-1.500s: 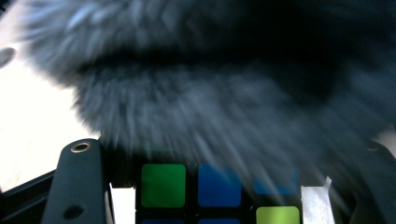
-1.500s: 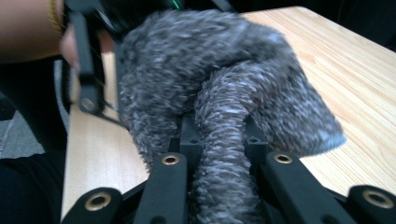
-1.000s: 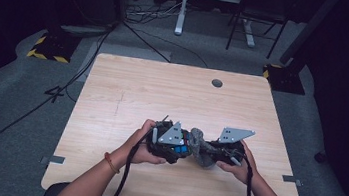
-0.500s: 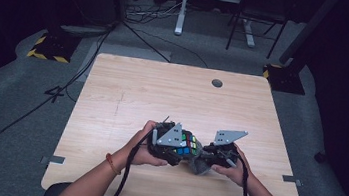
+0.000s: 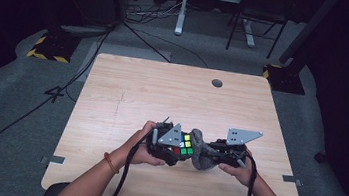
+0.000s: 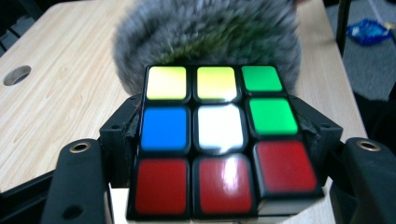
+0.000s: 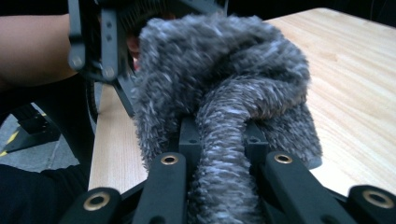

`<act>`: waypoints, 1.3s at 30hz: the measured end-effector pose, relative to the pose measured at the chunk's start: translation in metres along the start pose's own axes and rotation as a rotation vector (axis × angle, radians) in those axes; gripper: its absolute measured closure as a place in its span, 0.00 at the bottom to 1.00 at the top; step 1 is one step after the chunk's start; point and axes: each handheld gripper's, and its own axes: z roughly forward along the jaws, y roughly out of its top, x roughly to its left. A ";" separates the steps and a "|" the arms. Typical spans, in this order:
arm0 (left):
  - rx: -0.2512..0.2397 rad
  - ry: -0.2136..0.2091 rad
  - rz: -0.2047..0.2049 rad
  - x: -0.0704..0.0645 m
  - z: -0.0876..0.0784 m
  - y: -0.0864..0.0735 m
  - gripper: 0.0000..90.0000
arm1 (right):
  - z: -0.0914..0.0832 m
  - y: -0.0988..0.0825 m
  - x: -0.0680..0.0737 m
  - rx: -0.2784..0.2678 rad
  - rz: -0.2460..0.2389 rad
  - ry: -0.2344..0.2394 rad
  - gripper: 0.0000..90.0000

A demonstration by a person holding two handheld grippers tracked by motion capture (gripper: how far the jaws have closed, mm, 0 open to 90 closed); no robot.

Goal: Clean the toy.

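Colourful plastic puzzle cube point(image 6: 219, 140) is clamped in left tool point(image 5: 169, 145), fuzzy grey cloth point(image 7: 224, 112) pinched in right tool point(image 5: 213, 153); each face is best wiped with the cube held steady above the pale wooden bench point(image 5: 162, 96).

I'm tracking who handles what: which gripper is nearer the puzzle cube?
Left. The left gripper is clamped on the puzzle cube; the right gripper holds the grey fuzzy cloth against the cube's far side.

Right gripper point(image 7: 223, 154) has its jaws pinched tight on a fuzzy grey cloth point(image 7: 224, 84). Wooden table point(image 7: 355, 79) sits underneath, other gripper point(image 7: 100, 42) just behind it.
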 end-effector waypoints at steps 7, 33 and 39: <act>-0.038 0.019 -0.005 -0.001 -0.001 0.003 0.37 | 0.004 0.000 0.000 0.071 -0.016 -0.074 0.85; -0.141 -0.010 -0.047 0.005 -0.019 0.003 0.37 | 0.022 -0.007 0.001 0.199 -0.023 -0.102 0.85; -0.079 0.029 -0.020 0.004 -0.018 0.000 0.37 | 0.018 -0.002 0.007 0.178 -0.046 -0.102 0.85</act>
